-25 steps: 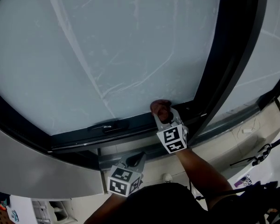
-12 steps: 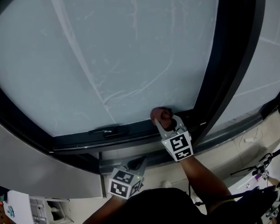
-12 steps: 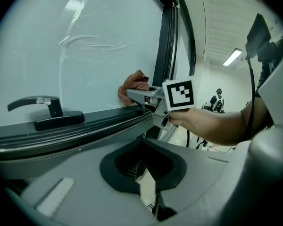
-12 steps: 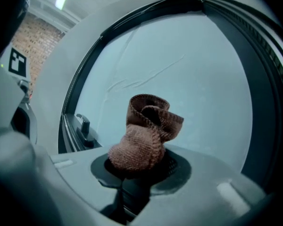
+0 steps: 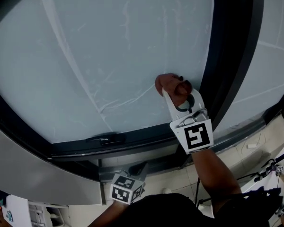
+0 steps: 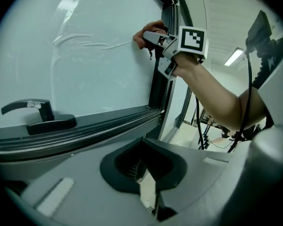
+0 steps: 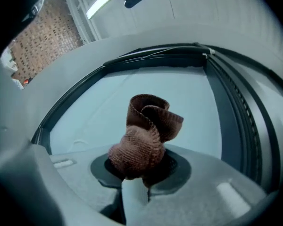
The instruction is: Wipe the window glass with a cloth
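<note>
The window glass (image 5: 109, 56) fills most of the head view, pale and marked with thin streaks. My right gripper (image 5: 176, 94) is shut on a crumpled brown cloth (image 5: 169, 85) and presses it against the pane, close to the dark upright frame (image 5: 227, 65). The right gripper view shows the cloth (image 7: 144, 140) bunched over the jaws, with glass (image 7: 132, 93) behind it. My left gripper (image 5: 136, 168) hangs low beneath the sill, shut and holding nothing. From the left gripper view, the right gripper (image 6: 150, 36) and the cloth (image 6: 142, 30) are up at the pane's right edge.
A dark window handle (image 5: 103, 139) lies flat on the bottom frame, also seen as handle (image 6: 37, 114) at the left. A grey panel (image 5: 38, 174) runs below the window. Stands and cables (image 5: 270, 169) crowd the tiled floor at lower right.
My right gripper has carried the cloth upward from the pane's bottom corner onto the glass beside the upright frame. The left gripper has stayed almost still.
</note>
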Tool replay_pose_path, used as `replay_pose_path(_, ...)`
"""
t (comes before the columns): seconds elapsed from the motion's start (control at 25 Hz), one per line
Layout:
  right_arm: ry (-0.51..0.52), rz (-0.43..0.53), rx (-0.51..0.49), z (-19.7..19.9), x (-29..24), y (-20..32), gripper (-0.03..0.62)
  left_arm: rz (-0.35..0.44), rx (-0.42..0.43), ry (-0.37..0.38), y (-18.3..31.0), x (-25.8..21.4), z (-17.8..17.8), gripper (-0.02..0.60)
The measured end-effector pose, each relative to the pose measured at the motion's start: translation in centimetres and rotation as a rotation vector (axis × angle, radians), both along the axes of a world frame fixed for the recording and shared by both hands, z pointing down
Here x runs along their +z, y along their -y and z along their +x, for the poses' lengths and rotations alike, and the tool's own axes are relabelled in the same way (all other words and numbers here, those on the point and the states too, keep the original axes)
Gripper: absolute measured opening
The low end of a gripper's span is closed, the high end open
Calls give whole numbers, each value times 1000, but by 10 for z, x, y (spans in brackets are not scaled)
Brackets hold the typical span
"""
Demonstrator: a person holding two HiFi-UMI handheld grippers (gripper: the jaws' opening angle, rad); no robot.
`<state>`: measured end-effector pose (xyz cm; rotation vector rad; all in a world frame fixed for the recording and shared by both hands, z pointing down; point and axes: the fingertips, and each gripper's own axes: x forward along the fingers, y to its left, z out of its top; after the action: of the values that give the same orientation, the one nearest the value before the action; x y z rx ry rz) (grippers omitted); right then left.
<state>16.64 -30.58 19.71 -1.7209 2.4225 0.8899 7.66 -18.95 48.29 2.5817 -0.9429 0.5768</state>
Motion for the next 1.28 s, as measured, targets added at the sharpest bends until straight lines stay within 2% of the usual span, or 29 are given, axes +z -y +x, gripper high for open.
replay_pose_path(0.2, -18, 113, 54, 20, -58, 6, 81, 15, -27, -16, 4, -6, 5, 17)
replay_pose_path(0.48, -60, 189, 85, 23, -80, 15, 81, 20, -73, -33, 10, -8, 7, 17)
replay_pose_path(0.84, -22, 166, 63, 22, -59, 22, 81, 7, -78, -43, 13, -3, 20, 17)
replay_pose_path(1.28, -10, 84, 47, 23, -8, 28, 81, -11, -50, -38, 13, 4, 29, 17)
